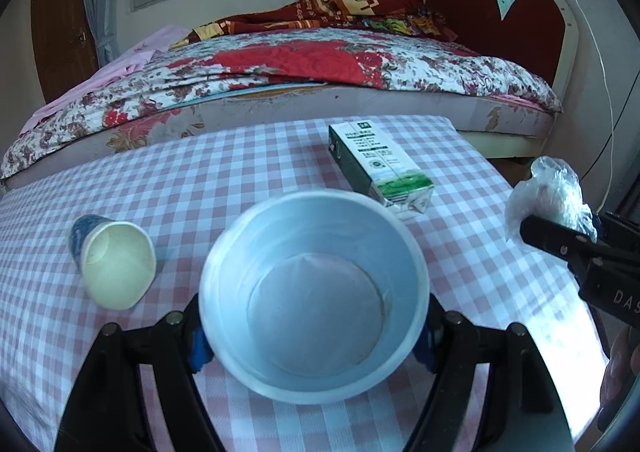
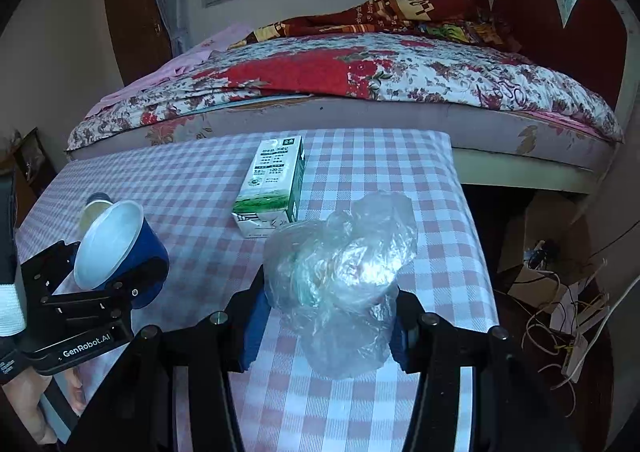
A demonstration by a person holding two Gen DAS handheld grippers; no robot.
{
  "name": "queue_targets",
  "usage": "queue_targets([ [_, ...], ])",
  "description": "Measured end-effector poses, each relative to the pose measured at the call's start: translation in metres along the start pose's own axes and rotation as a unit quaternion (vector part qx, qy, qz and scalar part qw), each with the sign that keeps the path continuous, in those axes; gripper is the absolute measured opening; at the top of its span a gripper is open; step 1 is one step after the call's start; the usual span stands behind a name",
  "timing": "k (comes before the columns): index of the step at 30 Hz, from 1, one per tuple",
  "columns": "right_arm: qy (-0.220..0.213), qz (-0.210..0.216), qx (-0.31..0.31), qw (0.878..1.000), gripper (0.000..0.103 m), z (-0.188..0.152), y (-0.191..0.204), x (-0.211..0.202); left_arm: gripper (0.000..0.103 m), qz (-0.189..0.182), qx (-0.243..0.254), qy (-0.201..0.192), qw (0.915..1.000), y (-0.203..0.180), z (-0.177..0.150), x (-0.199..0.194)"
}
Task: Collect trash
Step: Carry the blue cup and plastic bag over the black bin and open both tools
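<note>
My left gripper (image 1: 314, 336) is shut on a wide paper cup (image 1: 314, 300), blue outside and white inside, with its blue pads pressing on both sides of the wall. It holds the cup just above the pink checked table (image 1: 200, 172). The right wrist view shows this cup (image 2: 116, 248) tilted in the left gripper (image 2: 100, 292). My right gripper (image 2: 328, 316) is shut on a crumpled clear plastic bag (image 2: 340, 272), which bulges above the fingers. From the left wrist camera, the right gripper (image 1: 560, 232) and the bag (image 1: 552, 192) sit at the right edge.
A small empty paper cup (image 1: 116, 264) lies on its side at the left of the table. A green and white milk carton (image 1: 380, 168) lies flat near the far edge. A bed (image 1: 320, 64) stands behind. Tangled cables (image 2: 560, 312) lie on the floor at right.
</note>
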State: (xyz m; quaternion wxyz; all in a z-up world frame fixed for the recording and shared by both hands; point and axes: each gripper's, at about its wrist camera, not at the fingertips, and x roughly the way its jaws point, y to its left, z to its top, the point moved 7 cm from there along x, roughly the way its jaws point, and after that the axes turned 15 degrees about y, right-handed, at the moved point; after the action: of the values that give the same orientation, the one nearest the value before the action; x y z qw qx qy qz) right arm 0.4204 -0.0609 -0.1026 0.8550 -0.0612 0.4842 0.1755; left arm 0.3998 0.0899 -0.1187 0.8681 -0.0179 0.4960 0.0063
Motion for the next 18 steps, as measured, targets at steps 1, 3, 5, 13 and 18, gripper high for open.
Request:
queue_targets([
  [1, -0.002, 0.0, -0.001, 1.0, 0.052, -0.002, 0.001, -0.004, 0.076, -0.001, 0.001, -0.002, 1.0, -0.001, -0.002, -0.004],
  [3, -0.007, -0.002, -0.006, 1.0, 0.052, -0.01, 0.003, -0.017, 0.076, -0.002, 0.004, -0.006, 1.0, -0.003, -0.007, -0.012],
  [5, -0.011, -0.004, -0.009, 1.0, 0.052, -0.017, 0.005, -0.026, 0.076, -0.005, 0.005, -0.009, 0.9999, -0.005, -0.012, -0.02],
  [13, -0.034, -0.007, -0.009, 0.999, 0.052, -0.056, 0.005, -0.073, 0.076, -0.013, 0.023, -0.024, 0.9994, -0.023, -0.041, -0.055],
  [18, -0.041, -0.007, -0.001, 0.999, 0.052, -0.087, 0.001, -0.097, 0.076, -0.021, 0.043, -0.034, 0.9982, -0.041, -0.062, -0.078],
])
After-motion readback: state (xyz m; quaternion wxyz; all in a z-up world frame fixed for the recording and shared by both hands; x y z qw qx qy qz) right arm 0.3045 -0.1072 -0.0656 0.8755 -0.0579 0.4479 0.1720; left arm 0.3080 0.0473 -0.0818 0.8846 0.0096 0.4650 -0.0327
